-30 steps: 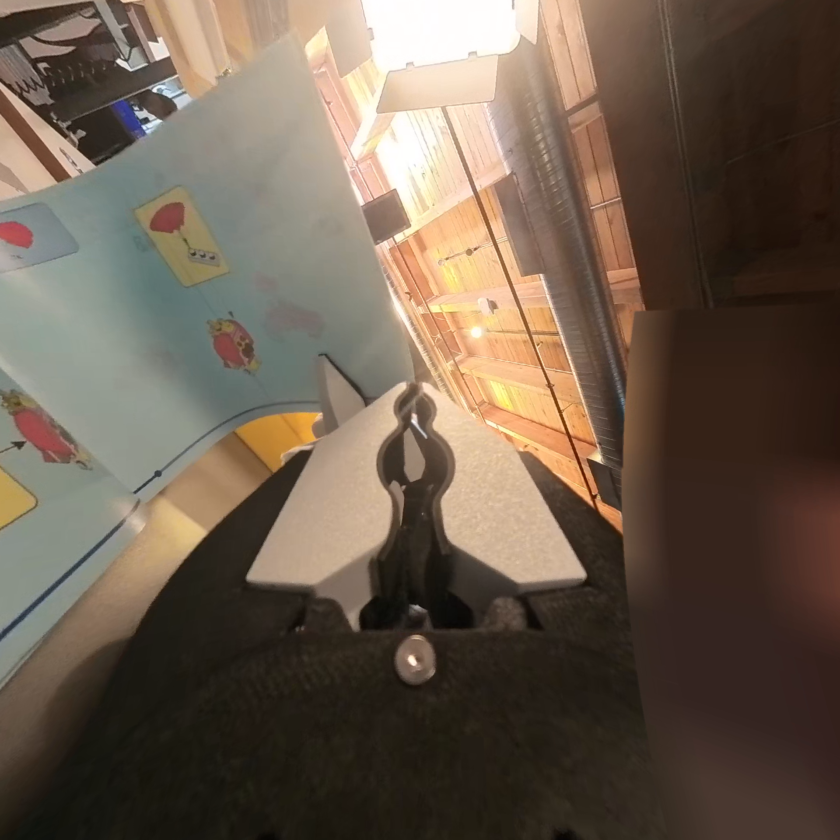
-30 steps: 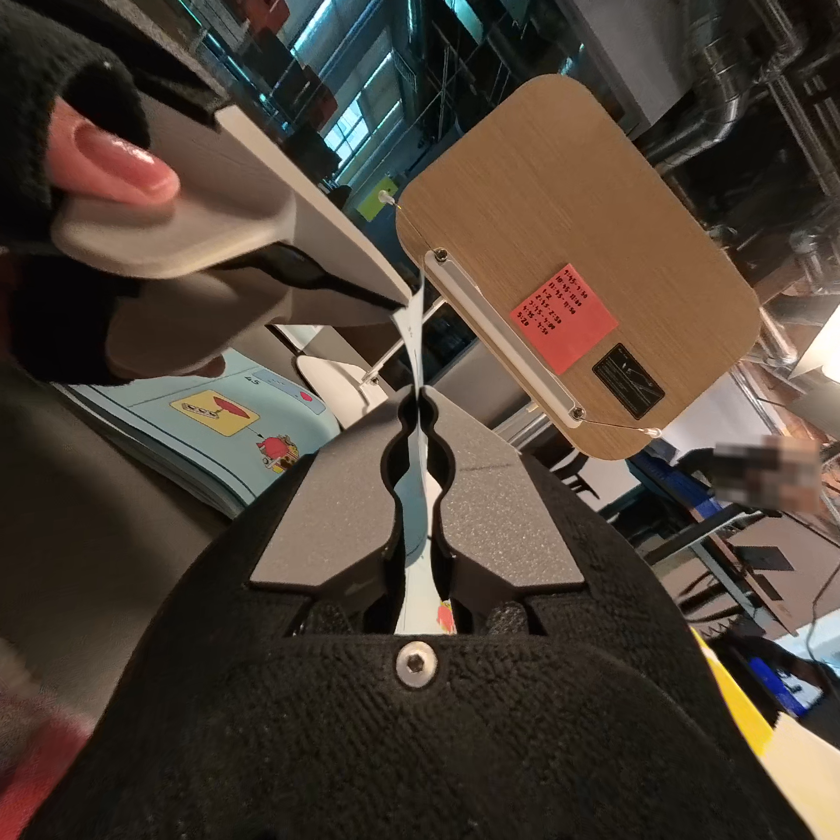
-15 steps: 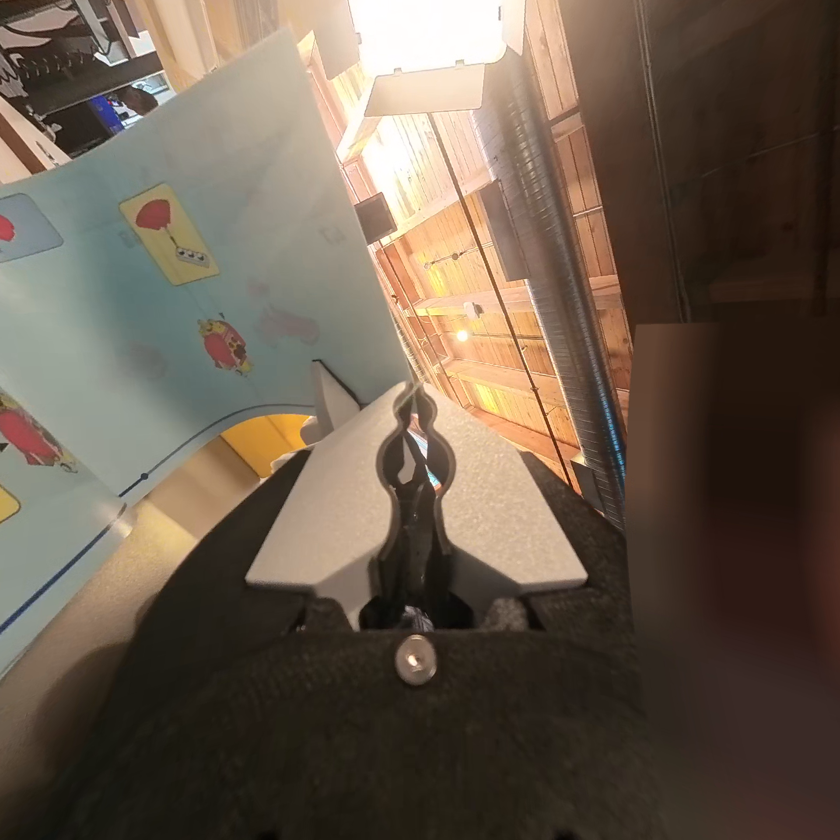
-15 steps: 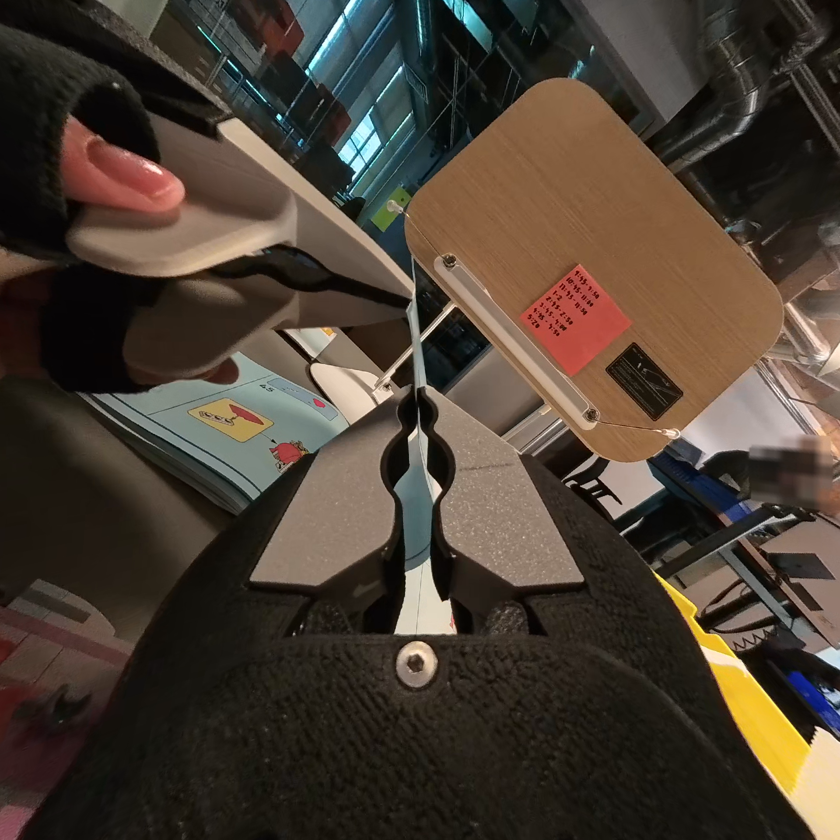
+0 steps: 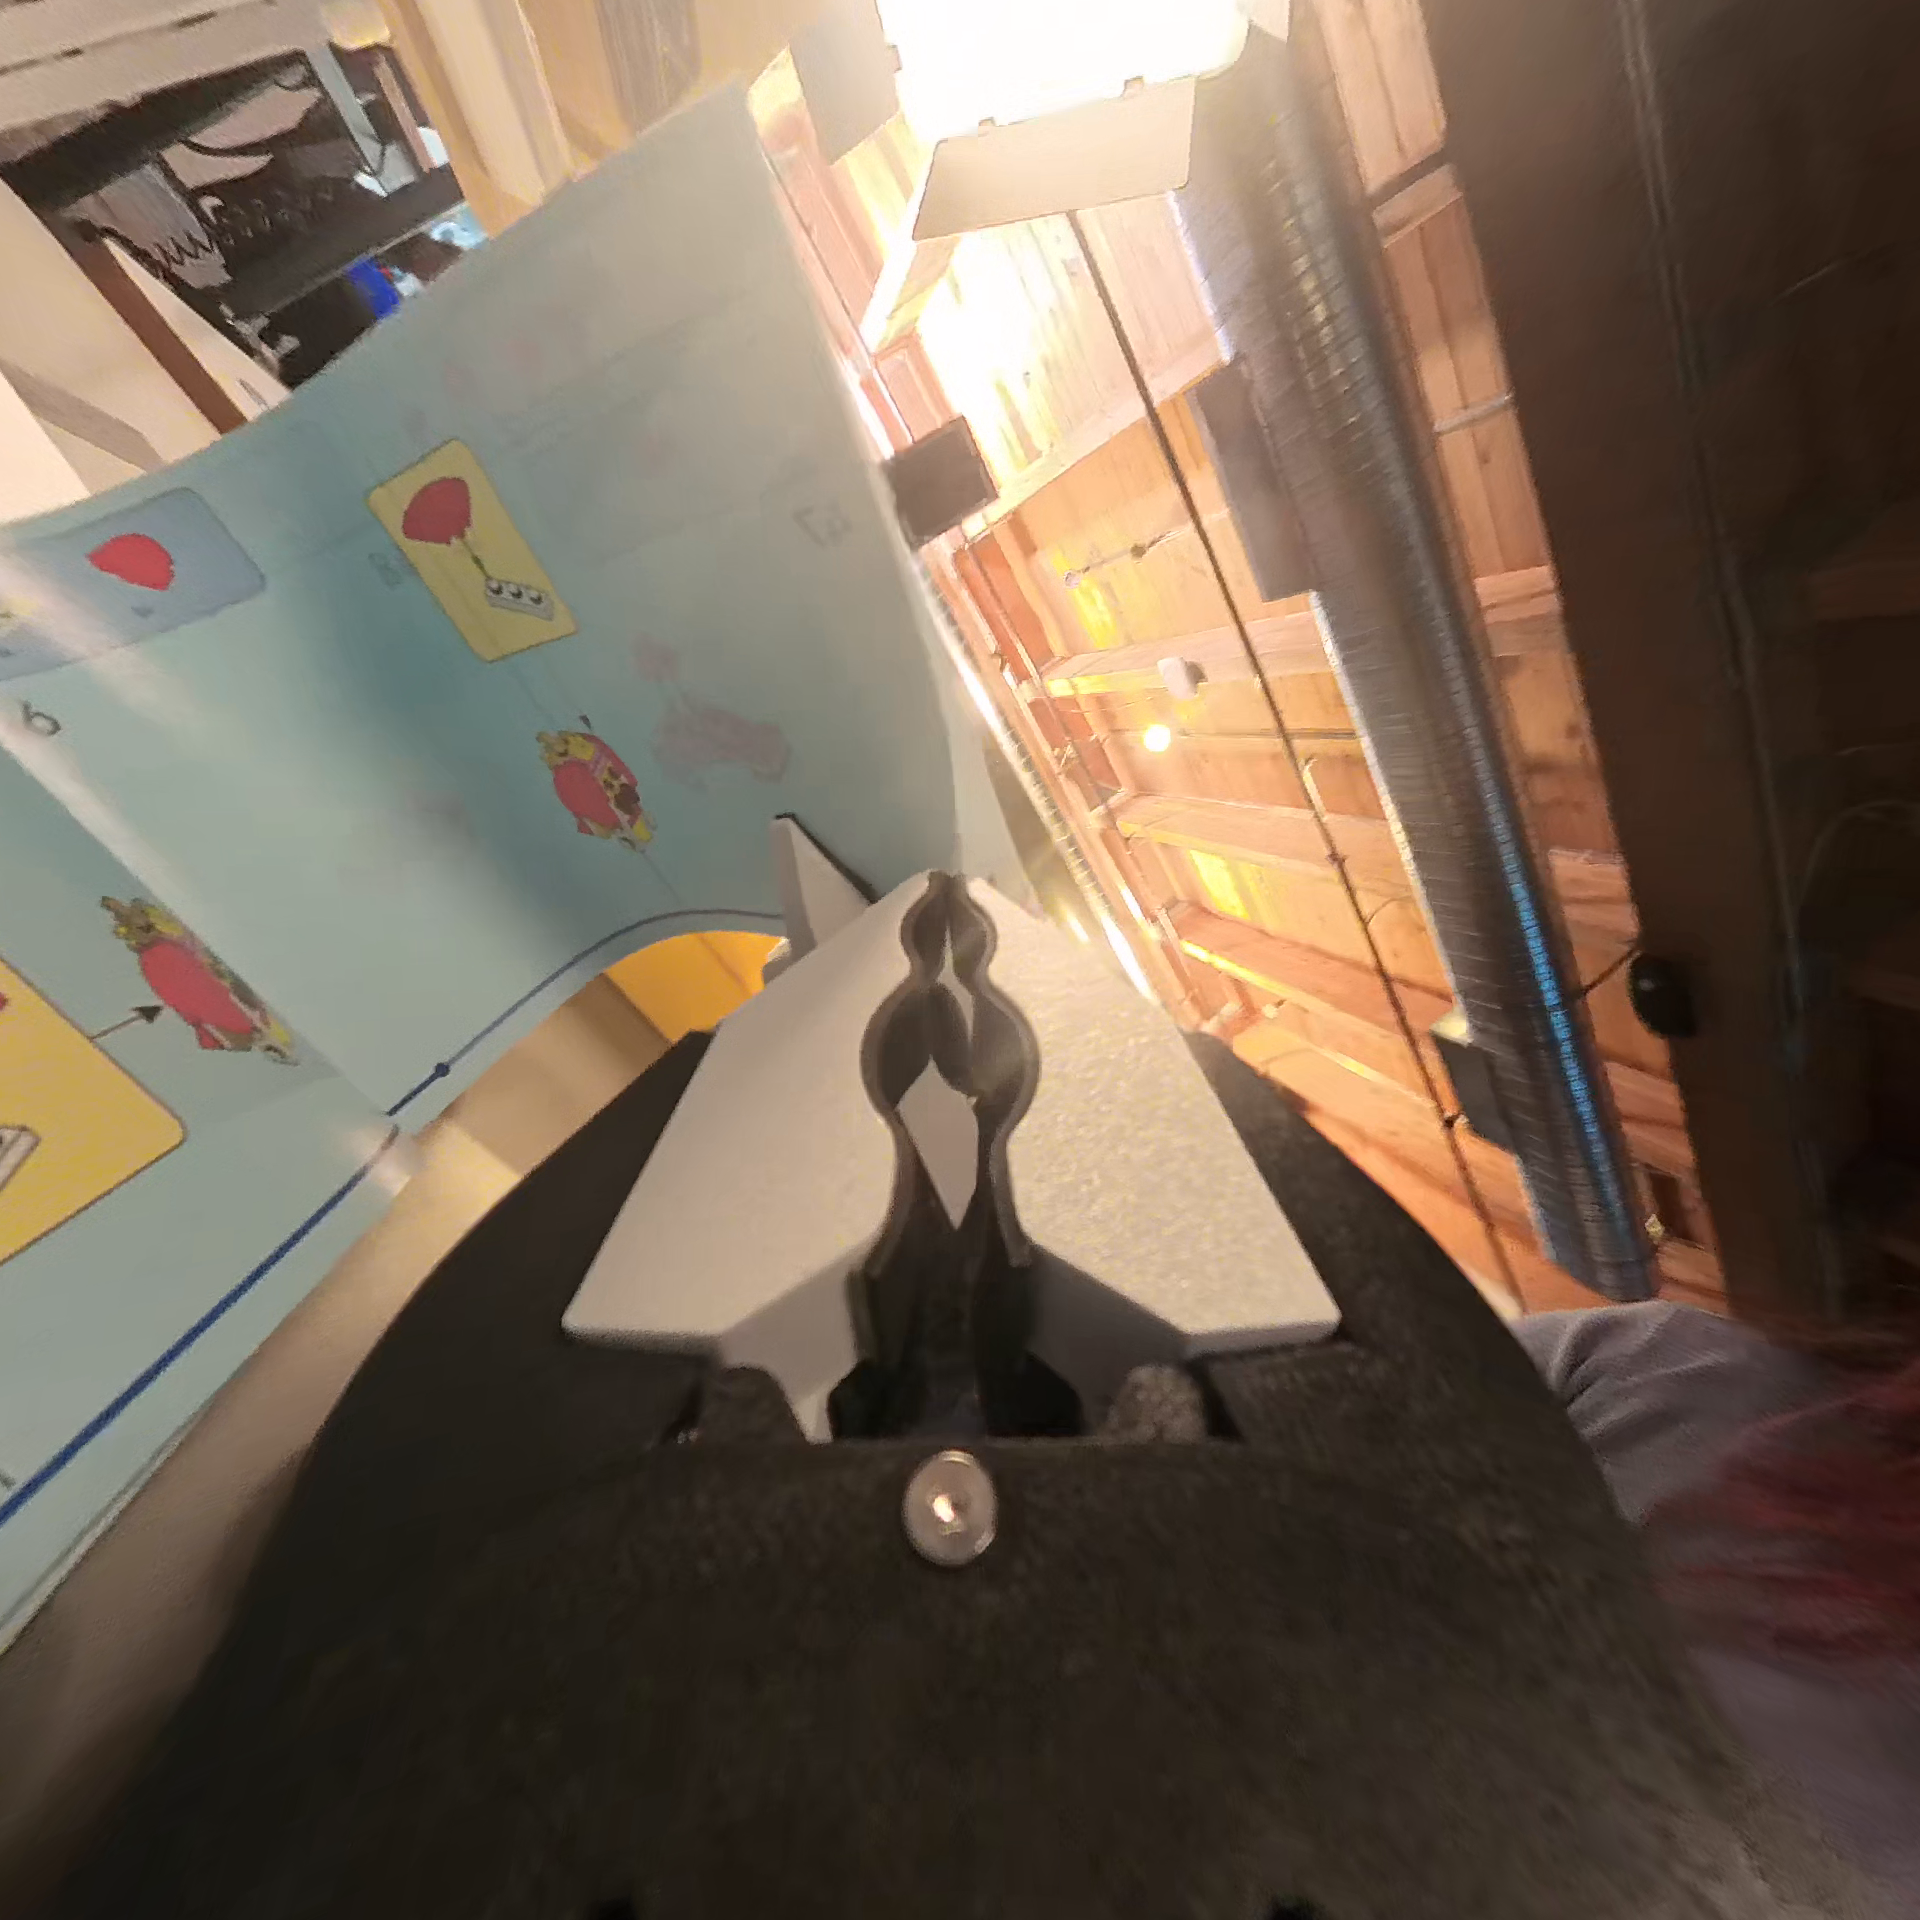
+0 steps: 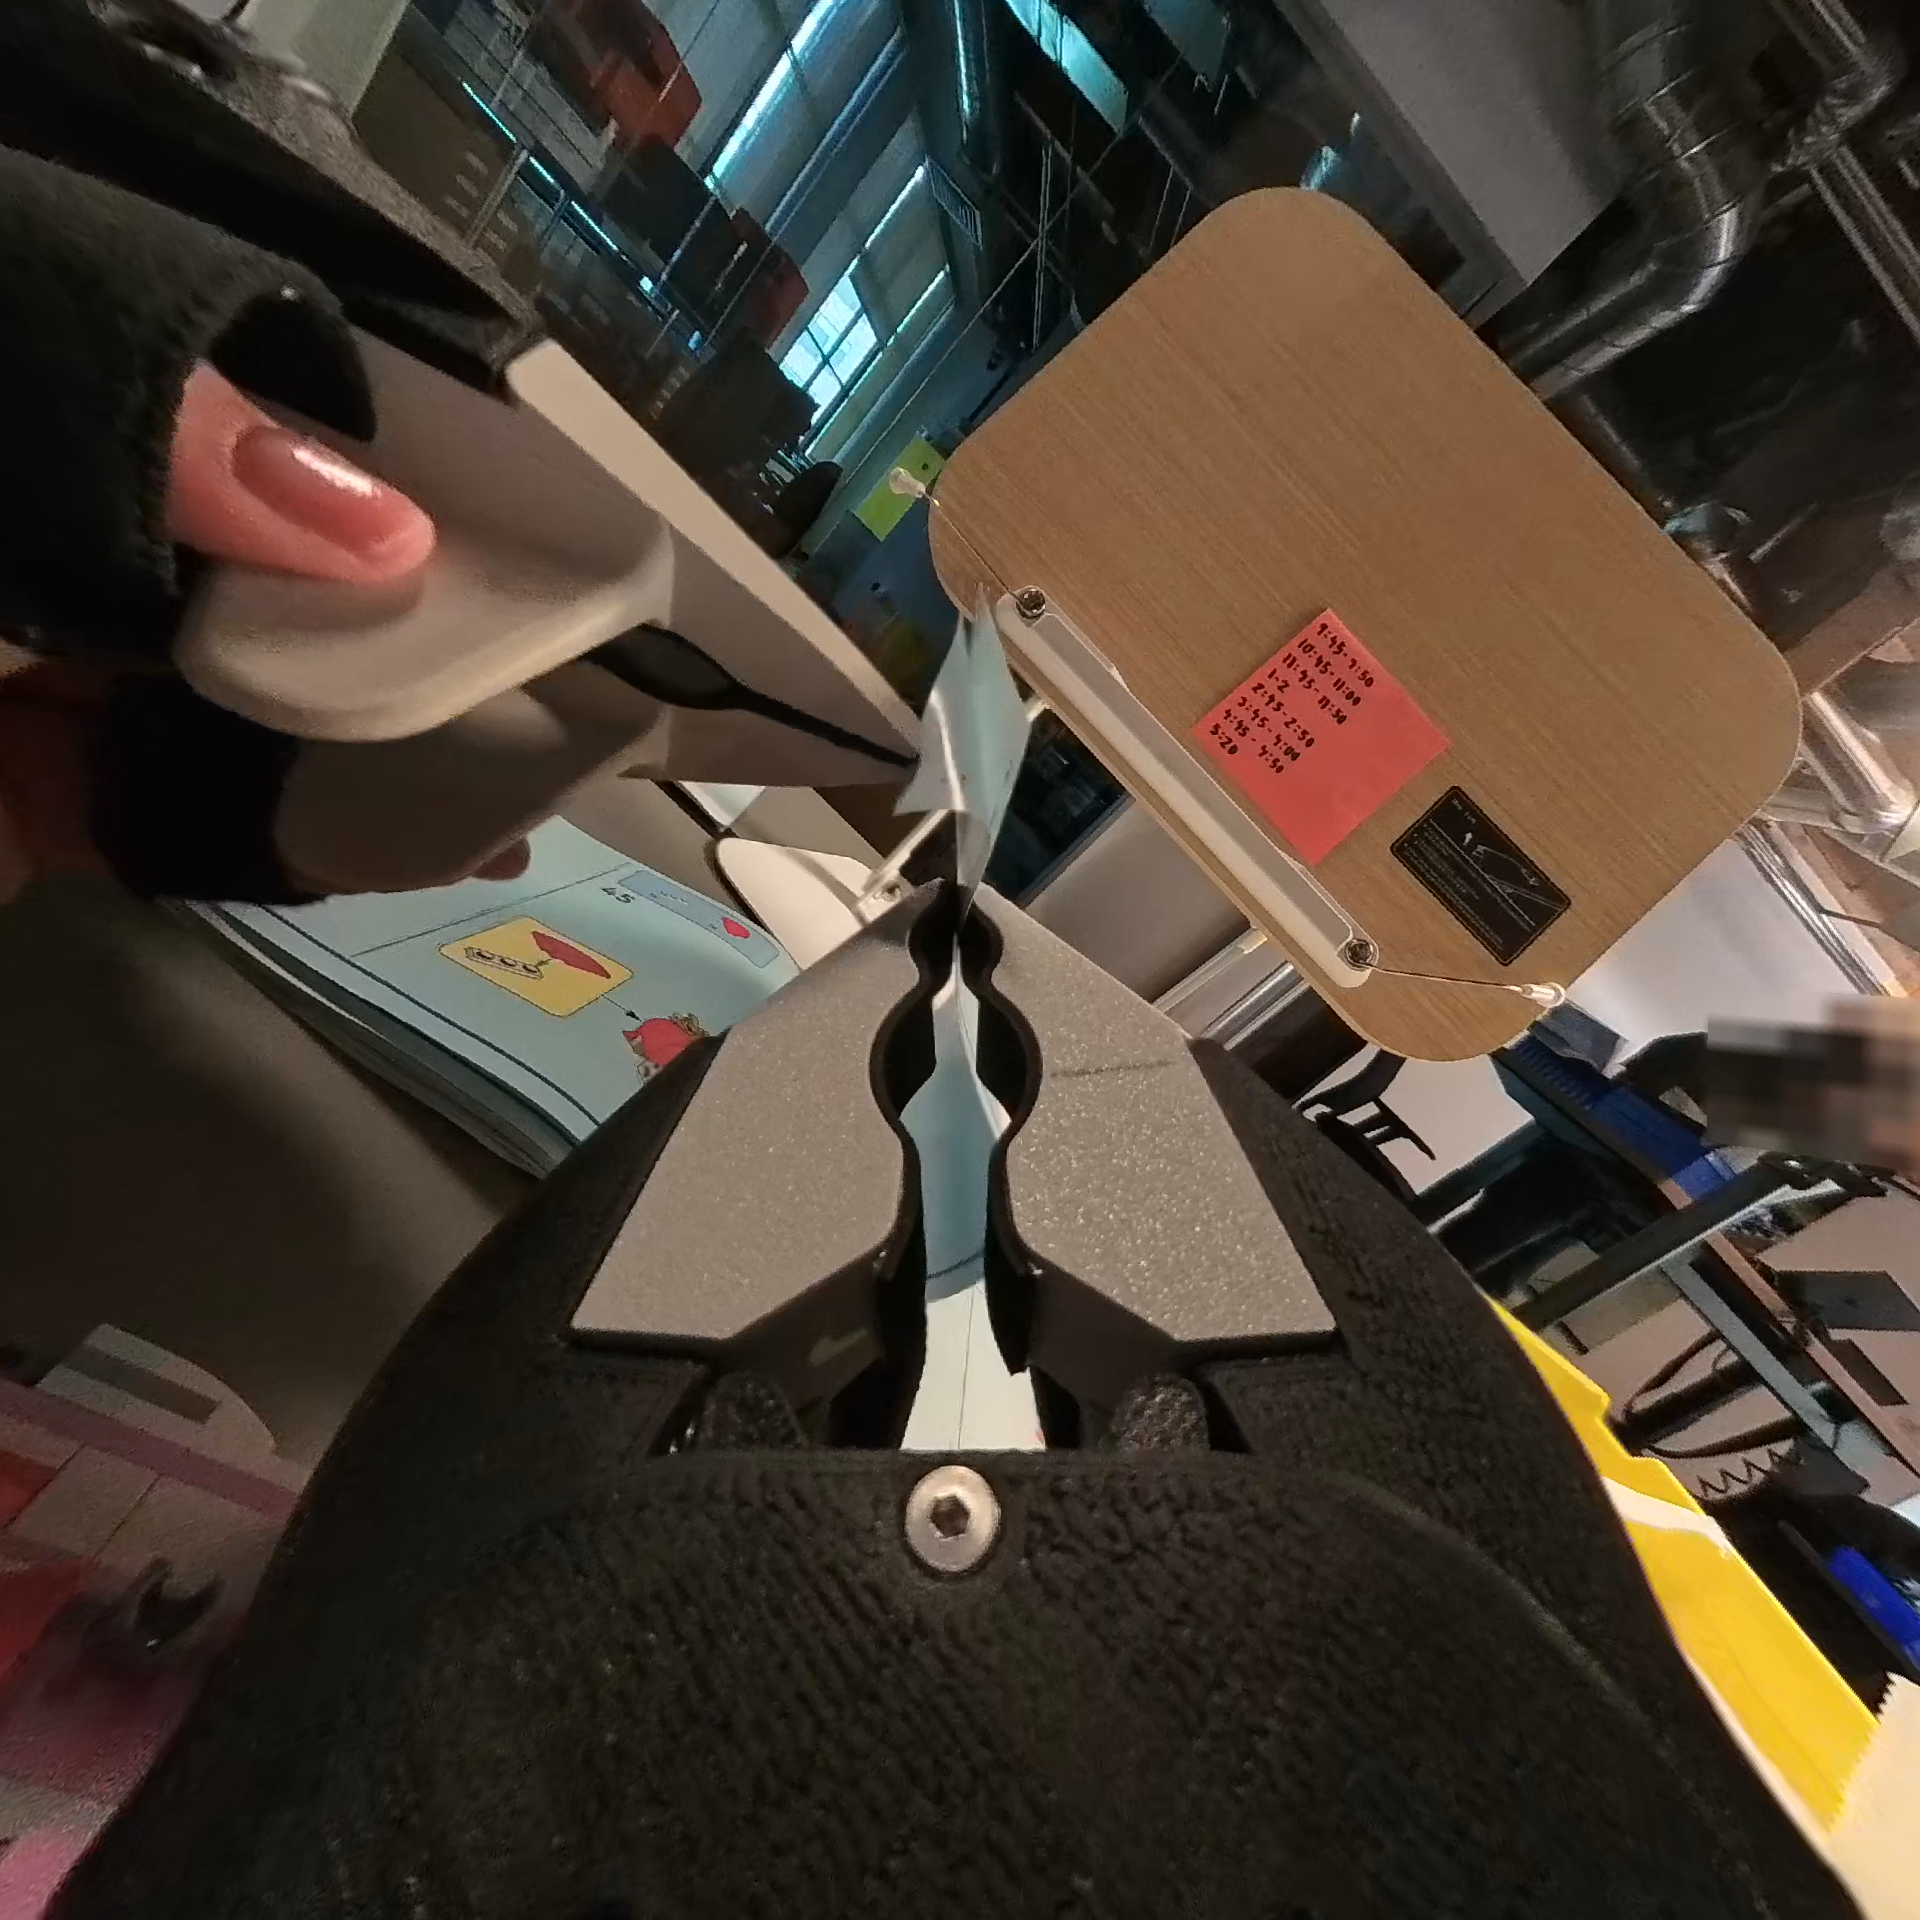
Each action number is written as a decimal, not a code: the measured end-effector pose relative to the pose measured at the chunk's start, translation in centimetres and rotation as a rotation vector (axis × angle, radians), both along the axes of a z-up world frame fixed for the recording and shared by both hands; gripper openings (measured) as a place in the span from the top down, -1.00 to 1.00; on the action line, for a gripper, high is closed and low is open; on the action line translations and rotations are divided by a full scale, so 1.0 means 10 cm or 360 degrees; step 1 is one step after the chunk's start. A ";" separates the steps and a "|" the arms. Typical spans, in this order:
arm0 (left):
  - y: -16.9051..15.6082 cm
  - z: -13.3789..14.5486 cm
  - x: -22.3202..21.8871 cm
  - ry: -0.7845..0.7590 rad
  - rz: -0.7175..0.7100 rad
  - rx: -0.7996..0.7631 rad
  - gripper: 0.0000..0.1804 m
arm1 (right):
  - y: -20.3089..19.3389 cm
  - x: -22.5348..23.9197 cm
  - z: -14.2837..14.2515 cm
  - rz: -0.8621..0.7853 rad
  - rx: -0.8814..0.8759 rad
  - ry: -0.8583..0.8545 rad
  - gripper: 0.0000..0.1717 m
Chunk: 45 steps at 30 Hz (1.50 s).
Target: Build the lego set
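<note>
Right wrist view | both grippers angled upward | right gripper [image 6: 954,920] and left gripper [image 6: 914,753] jaws each clamp the pale-blue page [image 6: 977,717]

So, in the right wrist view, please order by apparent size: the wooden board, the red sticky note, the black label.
1. Wooden board, clearly largest.
2. Red sticky note.
3. Black label, smallest.
Both lie on the board, so nearness hardly misleads.

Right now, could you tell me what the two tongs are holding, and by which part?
Both tongs grip one light-blue booklet page: right tongs pinch its edge, left tongs its corner.
</note>
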<state>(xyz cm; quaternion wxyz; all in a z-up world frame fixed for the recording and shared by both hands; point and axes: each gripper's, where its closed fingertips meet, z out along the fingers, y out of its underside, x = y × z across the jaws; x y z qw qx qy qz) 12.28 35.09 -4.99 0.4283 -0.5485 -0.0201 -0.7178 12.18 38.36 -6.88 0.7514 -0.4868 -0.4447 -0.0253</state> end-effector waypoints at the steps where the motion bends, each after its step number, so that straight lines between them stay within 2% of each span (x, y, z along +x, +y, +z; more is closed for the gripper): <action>1: -0.01 0.00 0.01 0.0024 0.0002 0.0013 1.00 | 0.00 0.00 0.00 0.0008 -0.0007 0.0008 1.00; 7: 0.01 -0.03 0.01 0.0086 0.0038 0.0015 1.00 | -0.01 0.03 0.09 -0.0019 0.0047 0.0061 0.78; 13: 0.03 -0.04 -0.01 0.0069 0.0064 0.0004 1.00 | 0.08 0.10 0.04 -0.0108 -0.0005 0.0058 0.95; 21: 0.08 -0.06 -0.10 0.0055 0.0145 -0.0020 1.00 | 0.23 0.34 0.12 -0.0242 -0.0103 0.0251 0.80; 24: 0.08 -0.06 -0.12 0.0196 0.0216 0.0022 1.00 | 0.17 0.48 0.32 -0.0258 -0.0045 0.0415 0.78; 27: 0.10 -0.11 -0.18 0.0477 0.0355 0.0075 1.00 | 0.03 0.74 0.70 -0.0257 0.0014 0.0617 0.78; 30: 0.13 -0.12 -0.25 0.0744 0.0500 0.0147 0.94 | -0.18 1.30 1.21 -0.0325 0.0201 0.0848 0.79; 32: 0.14 -0.12 -0.31 0.0879 0.0605 0.0190 0.88 | -0.24 1.75 1.40 -0.0423 0.0330 0.0959 0.81; 34: 0.15 -0.12 -0.35 0.0985 0.0680 0.0226 0.81 | -0.18 2.09 1.34 -0.0490 0.0385 0.0948 0.81; 39: 0.00 -0.04 0.08 0.1168 0.0469 0.0359 0.59 | 0.15 2.31 0.65 -0.0443 0.0289 0.0596 0.82; 43: -0.11 -0.20 0.51 0.1574 0.0267 0.0421 0.43 | 0.25 2.26 0.53 -0.0321 0.0249 0.0561 0.82; 45: -0.03 -0.27 0.66 0.1742 0.0242 0.0444 0.40 | 0.32 2.20 0.42 -0.0295 0.0215 0.0499 0.84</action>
